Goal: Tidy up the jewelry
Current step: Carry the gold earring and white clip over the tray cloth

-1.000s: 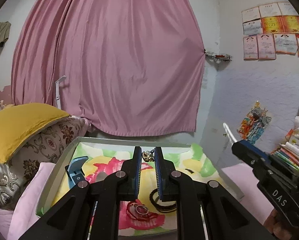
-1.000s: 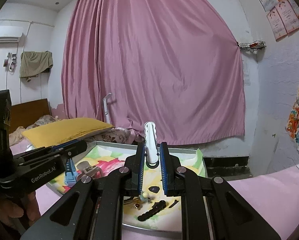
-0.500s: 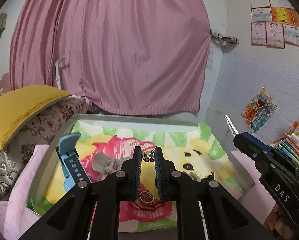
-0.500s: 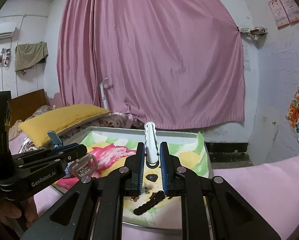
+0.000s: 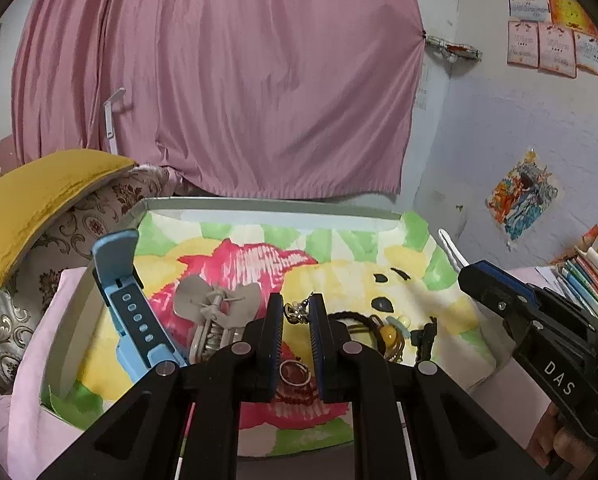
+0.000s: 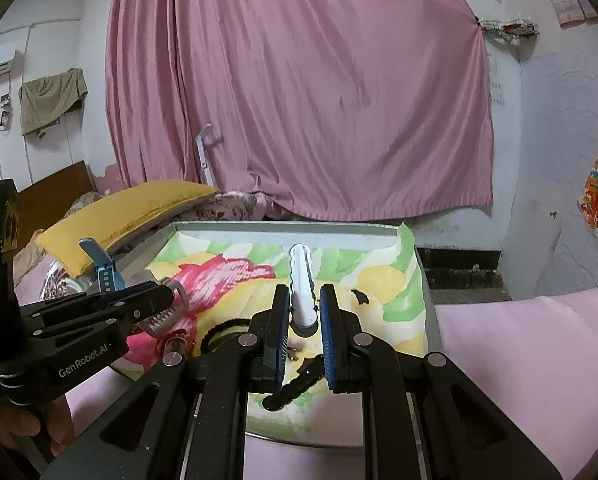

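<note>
A grey tray lined with a flowered cloth lies on a pink bedspread and holds the jewelry. Above its near half, my left gripper is shut on a small metal charm. Under it lie a silver ring on red string, a grey claw clip, a blue watch strap, a black hair tie with a yellow bead, and a small black clip. My right gripper is shut on a white wavy hair clip, above a black wavy clip.
A yellow pillow on patterned cushions borders the tray's left side. A pink curtain hangs behind. Books are stacked at the right. Pink bedding spreads right of the tray. Each gripper shows in the other's view, with a hand behind it.
Both grippers have come down and tipped towards the tray, so more of its contents show beneath them. Each still holds the same piece.
</note>
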The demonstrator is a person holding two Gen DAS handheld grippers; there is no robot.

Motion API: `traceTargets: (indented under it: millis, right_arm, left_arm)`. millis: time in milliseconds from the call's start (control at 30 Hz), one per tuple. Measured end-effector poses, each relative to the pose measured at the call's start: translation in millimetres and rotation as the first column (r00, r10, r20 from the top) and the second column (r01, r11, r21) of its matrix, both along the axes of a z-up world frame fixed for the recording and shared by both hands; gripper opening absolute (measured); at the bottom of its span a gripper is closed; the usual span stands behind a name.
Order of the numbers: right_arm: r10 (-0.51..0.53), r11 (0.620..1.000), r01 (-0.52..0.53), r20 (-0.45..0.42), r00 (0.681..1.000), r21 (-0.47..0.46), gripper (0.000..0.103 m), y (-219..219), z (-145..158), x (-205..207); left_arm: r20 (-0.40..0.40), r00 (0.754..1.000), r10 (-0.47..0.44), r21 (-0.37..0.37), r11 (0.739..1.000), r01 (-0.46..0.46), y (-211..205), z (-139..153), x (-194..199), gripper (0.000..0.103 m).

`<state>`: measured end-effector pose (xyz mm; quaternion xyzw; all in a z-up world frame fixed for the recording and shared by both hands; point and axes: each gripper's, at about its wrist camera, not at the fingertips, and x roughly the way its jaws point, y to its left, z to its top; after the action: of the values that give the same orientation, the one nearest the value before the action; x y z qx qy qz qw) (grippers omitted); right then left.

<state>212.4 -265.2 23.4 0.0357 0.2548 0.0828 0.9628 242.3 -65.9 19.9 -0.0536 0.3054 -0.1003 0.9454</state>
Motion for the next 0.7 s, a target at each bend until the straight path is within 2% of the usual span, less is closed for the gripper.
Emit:
traceTargets:
  millis: [400, 700]
  right_arm:
    - [0.042, 0.999, -0.041, -0.161, 0.986, 0.014, 0.013, 2, -20, 25]
    - [0.062, 0.998, -0.058, -0.214, 0.975, 0.027, 0.013, 3, -28, 32]
  left_arm:
    - [-0.080, 0.997, -0.016, 0.017, 1.000, 0.017, -3, -9, 8, 0.012]
    - [-0.132, 0.991, -0.017, 0.018, 1.000, 0.020, -3, -16, 13, 0.012]
